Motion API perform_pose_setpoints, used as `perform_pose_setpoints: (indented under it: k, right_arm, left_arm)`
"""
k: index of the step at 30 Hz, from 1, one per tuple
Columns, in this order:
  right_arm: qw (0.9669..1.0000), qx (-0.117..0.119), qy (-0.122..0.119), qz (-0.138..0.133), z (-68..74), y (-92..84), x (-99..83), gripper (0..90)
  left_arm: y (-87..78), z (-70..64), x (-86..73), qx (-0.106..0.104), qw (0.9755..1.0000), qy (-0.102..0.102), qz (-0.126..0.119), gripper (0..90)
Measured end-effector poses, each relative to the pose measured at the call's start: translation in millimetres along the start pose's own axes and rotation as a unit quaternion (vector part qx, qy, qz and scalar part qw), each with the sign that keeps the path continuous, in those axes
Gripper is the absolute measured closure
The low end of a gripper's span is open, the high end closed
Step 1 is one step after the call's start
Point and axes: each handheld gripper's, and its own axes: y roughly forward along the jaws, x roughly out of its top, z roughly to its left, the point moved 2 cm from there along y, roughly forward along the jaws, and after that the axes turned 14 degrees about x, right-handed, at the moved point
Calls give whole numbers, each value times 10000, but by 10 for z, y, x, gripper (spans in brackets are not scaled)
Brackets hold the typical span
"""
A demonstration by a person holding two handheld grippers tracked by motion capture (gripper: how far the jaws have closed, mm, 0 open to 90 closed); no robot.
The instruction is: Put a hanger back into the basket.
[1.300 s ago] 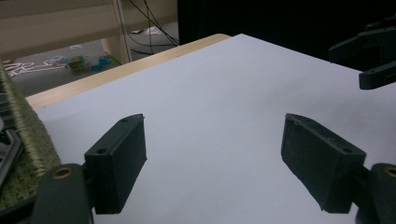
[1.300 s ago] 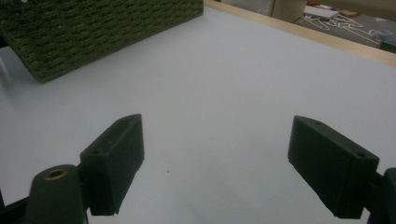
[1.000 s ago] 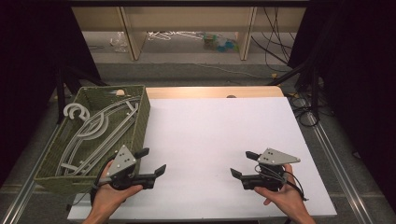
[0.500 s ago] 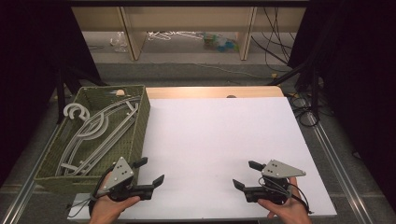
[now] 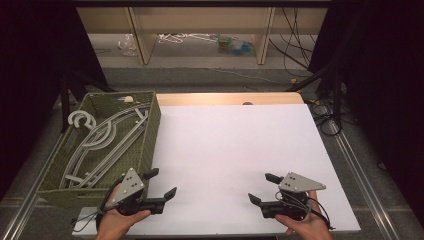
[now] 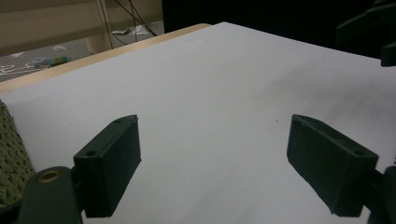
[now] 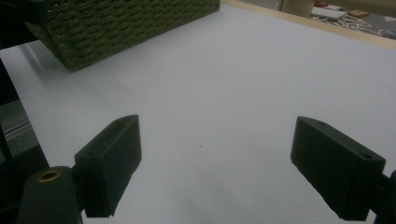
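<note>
White hangers (image 5: pixel 102 142), judged light, stiff and prone to tangling, are piled in the basket (image 5: pixel 151 131) at nine o'clock on the counter (image 5: pixel 235 150); hooks suit gripping. Both the left hand-held gripper (image 5: pixel 161 184) and the right hand-held gripper (image 5: pixel 261 188) are held agape, empty.

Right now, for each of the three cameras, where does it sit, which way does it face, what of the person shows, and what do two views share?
High view: above the person's side, facing forward and down on the white table; both hands, left gripper, right gripper.
Left gripper view: along its open jaws, across the table.
Right gripper view: along its open jaws, towards the basket.
Shared: basket, also in the high view.
</note>
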Motion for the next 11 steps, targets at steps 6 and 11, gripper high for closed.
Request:
perform_pose_setpoints:
  k: [6,11]
  right_arm:
    - [10000,0,20,21,-3,-2,1,174]
    - [10000,62,59,-6,-6,-4,4,174]
  left_arm:
    - [4,-16,-6,-1,10000,19,31,176]
    - [13,-33,-14,-13,10000,25,48,177]
